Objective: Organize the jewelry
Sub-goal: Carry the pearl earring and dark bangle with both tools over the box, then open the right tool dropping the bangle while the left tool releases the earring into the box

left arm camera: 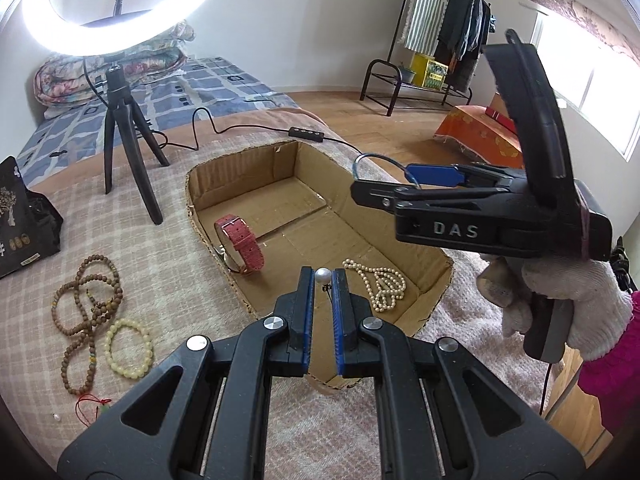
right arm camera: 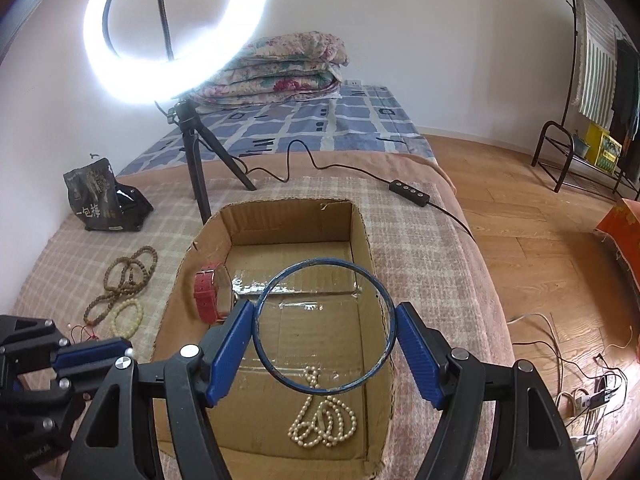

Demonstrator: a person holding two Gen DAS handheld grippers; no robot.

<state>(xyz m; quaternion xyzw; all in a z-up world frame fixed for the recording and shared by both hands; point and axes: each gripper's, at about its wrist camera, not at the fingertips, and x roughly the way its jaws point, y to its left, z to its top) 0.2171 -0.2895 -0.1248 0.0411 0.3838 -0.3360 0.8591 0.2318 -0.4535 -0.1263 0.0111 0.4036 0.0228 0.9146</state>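
Observation:
An open cardboard box (left arm camera: 224, 176) (right arm camera: 288, 216) lies on the bed. Inside it are a red-strapped watch (left arm camera: 240, 246) (right arm camera: 210, 294) at the left wall and a pearl necklace (left arm camera: 382, 286) (right arm camera: 324, 420) near the front. My left gripper (left arm camera: 323, 280) is shut on a silver pearl earring (left arm camera: 323, 276), held over the box's near edge. My right gripper (right arm camera: 325, 326) is shut on a thin blue bangle (right arm camera: 260, 312) (left arm camera: 360, 164), held above the box; it shows at the right in the left wrist view (left arm camera: 432, 176).
Brown wooden bead strands (left arm camera: 86, 304) (right arm camera: 128, 276) and a pale yellow bead bracelet (left arm camera: 130, 348) (right arm camera: 128, 318) lie on the checked blanket left of the box. A ring light on a tripod (left arm camera: 120, 152) (right arm camera: 196, 152), its cable and a black pouch (right arm camera: 100, 196) stand behind.

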